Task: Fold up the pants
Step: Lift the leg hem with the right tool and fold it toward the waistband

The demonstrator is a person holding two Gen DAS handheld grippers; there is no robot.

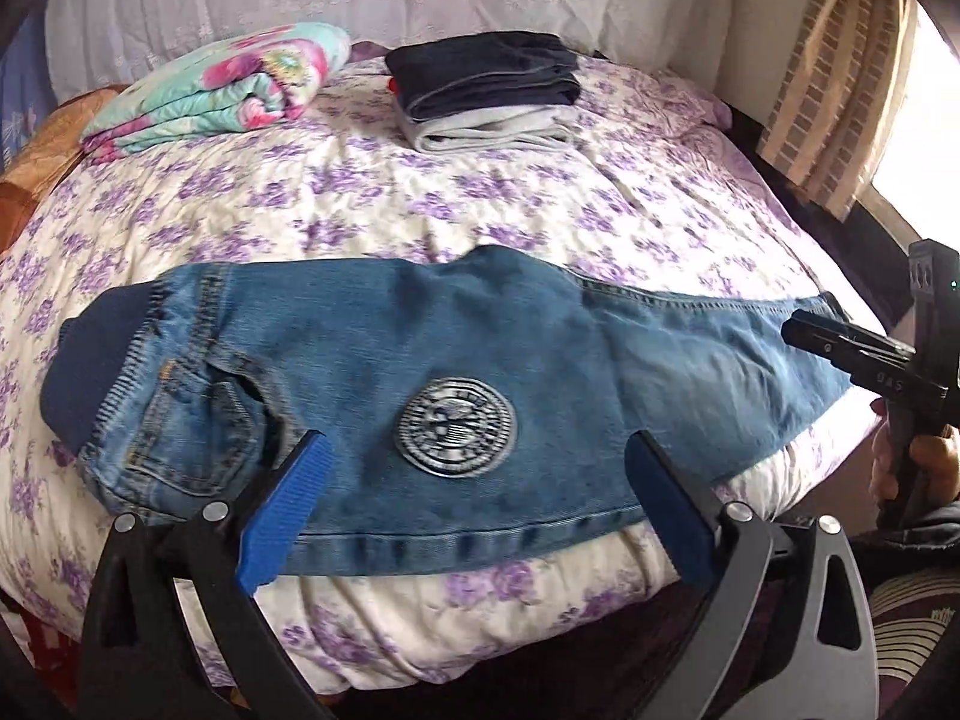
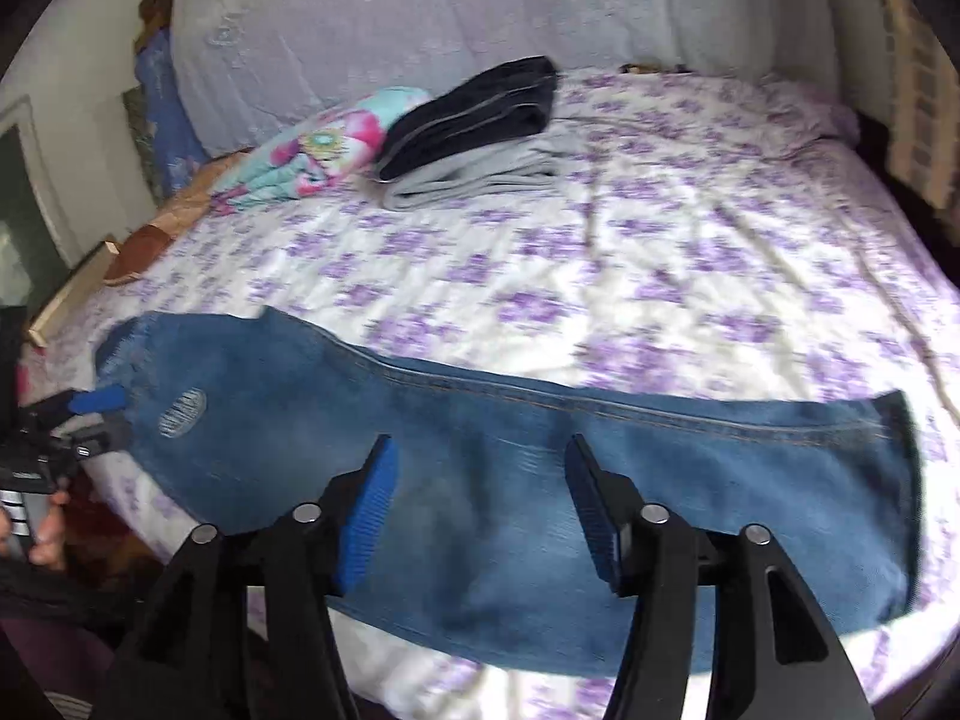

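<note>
Blue jeans [image 1: 456, 360] lie flat along the near edge of the bed, legs together, dark waistband at the left, a round silver patch [image 1: 457, 427] on the thigh. They also show in the right wrist view [image 2: 540, 480], hems at the right. My left gripper [image 1: 477, 480] is open and empty, its blue pads [image 1: 288, 510] over the near edge by the patch. My right gripper [image 2: 480, 504] is open and empty above the legs' middle; it shows in the left wrist view [image 1: 864, 354] at the right.
Folded dark and grey clothes [image 1: 486, 90] are stacked at the far middle of the bed. A floral blanket [image 1: 228, 90] lies rolled at the far left. A curtain and window [image 1: 840, 90] are at the right. The purple-flowered bedspread [image 1: 540, 204] covers the bed.
</note>
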